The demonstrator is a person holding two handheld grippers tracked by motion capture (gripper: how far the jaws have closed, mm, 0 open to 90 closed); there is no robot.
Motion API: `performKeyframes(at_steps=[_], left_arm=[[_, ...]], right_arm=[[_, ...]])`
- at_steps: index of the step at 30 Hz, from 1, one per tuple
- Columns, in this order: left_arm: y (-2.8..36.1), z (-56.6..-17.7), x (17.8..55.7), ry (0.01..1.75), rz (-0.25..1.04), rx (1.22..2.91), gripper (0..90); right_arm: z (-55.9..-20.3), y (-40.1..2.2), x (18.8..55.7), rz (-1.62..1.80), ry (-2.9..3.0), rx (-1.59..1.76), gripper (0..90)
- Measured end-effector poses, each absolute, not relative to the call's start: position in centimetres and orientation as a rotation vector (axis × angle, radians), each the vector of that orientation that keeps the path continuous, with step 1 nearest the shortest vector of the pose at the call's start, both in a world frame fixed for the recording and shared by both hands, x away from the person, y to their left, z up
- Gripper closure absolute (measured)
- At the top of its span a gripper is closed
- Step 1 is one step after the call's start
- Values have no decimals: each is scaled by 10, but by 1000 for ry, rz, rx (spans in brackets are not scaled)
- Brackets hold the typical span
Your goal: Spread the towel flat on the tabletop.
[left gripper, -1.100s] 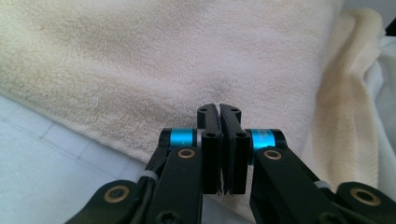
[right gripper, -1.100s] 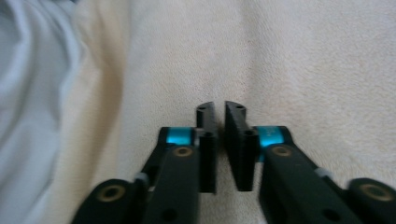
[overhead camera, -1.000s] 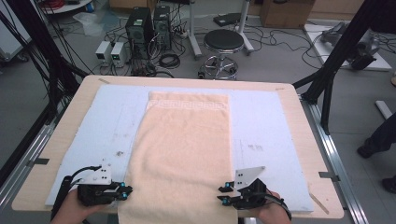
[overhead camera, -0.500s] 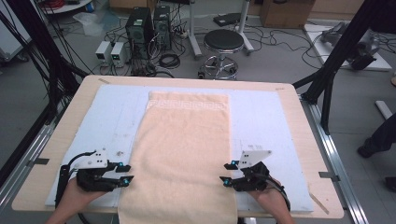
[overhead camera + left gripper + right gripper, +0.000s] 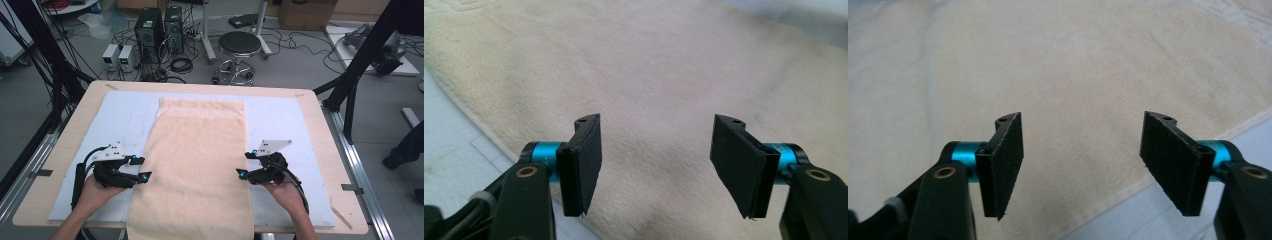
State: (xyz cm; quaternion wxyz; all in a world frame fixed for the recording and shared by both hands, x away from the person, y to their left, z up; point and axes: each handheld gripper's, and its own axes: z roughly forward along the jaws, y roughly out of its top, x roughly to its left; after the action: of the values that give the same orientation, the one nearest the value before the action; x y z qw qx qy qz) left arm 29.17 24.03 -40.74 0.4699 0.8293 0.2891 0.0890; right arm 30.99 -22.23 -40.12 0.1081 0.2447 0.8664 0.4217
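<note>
Lying lengthwise down the table (image 5: 60, 150), the towel (image 5: 197, 165) is flanked by the left gripper (image 5: 144, 169) and right gripper (image 5: 242, 164), jaws just opened and empty; an uneven regrip could skew the fold.

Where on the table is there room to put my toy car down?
Two bare strips of the pale blue mat are free: one left of the beige towel, one right of it, both beyond the grippers. The near part is crowded: the left gripper and right gripper, fingers open, sit at the towel's two long edges.
</note>
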Motion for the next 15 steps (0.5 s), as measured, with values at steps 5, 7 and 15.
performKeyframes(at_steps=[5, 7, 15], left_arm=[[238, -403, 306, 721, 260, 2016, 351], [237, -403, 310, 726, 279, 2001, 351], [237, -402, 326, 762, 305, 2003, 348]], right_arm=[[-395, -216, 326, 1262, 2536, 715, 289], [-393, -214, 331, 1280, 2521, 710, 282], [-394, -208, 350, 1255, 2508, 734, 278]])
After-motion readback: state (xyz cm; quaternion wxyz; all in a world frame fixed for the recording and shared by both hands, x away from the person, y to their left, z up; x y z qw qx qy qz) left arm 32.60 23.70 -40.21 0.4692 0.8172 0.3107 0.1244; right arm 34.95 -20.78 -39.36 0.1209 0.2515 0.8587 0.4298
